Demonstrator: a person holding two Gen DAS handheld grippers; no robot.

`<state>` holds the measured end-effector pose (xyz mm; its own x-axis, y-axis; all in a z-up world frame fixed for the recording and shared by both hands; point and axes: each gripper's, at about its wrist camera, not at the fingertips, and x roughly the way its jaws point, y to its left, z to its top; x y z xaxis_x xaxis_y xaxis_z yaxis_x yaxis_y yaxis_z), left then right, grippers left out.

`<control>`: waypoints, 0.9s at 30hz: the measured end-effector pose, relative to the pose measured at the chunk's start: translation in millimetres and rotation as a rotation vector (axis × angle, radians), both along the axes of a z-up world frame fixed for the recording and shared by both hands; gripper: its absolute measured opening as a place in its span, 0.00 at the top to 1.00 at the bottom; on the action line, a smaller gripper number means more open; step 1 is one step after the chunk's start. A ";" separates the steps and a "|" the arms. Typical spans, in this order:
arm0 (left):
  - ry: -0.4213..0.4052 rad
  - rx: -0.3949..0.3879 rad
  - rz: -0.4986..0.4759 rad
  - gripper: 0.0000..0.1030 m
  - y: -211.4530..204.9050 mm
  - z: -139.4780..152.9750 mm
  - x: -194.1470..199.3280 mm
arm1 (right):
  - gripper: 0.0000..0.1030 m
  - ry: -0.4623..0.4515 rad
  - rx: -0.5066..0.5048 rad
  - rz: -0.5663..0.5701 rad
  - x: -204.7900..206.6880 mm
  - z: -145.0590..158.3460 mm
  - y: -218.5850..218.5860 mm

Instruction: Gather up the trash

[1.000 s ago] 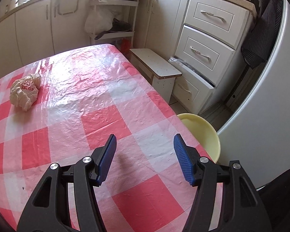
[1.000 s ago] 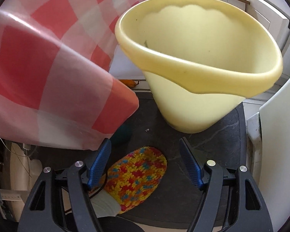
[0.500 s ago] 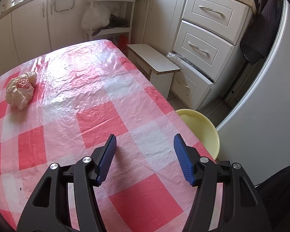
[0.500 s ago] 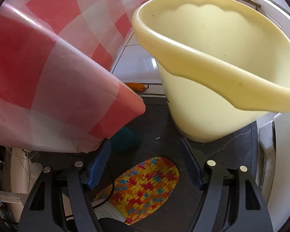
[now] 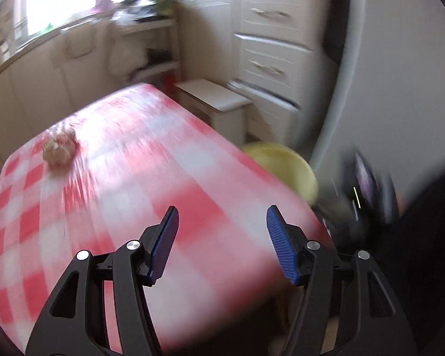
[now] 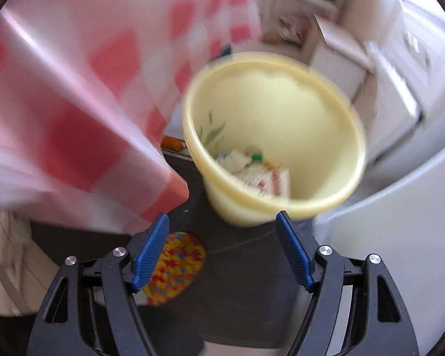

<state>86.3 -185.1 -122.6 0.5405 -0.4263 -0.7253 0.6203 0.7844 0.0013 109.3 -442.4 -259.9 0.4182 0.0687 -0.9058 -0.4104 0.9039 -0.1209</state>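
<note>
Right tongs (image 6: 222, 247), jaws opening and empty, hang above the yellow bin (image 6: 274, 136) holding dropped scraps; left tongs (image 5: 222, 241), apart and empty, face the crumpled wrapper (image 5: 59, 149) far ahead on the table.

White drawers (image 5: 274, 47), a small stool (image 5: 213, 96), a crocheted slipper (image 6: 175, 267).
</note>
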 end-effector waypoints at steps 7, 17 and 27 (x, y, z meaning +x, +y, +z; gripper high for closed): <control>-0.014 0.477 -0.373 0.42 26.7 -89.4 -118.4 | 0.26 -0.120 -0.142 0.223 7.1 112.4 35.6; -0.122 0.914 -0.379 0.42 26.4 -253.6 -54.8 | 0.24 -0.314 -0.083 0.416 -20.2 186.0 124.4; 0.071 0.920 -0.026 0.43 61.7 -373.6 61.3 | 0.24 -0.235 -0.039 0.579 -20.9 161.7 155.1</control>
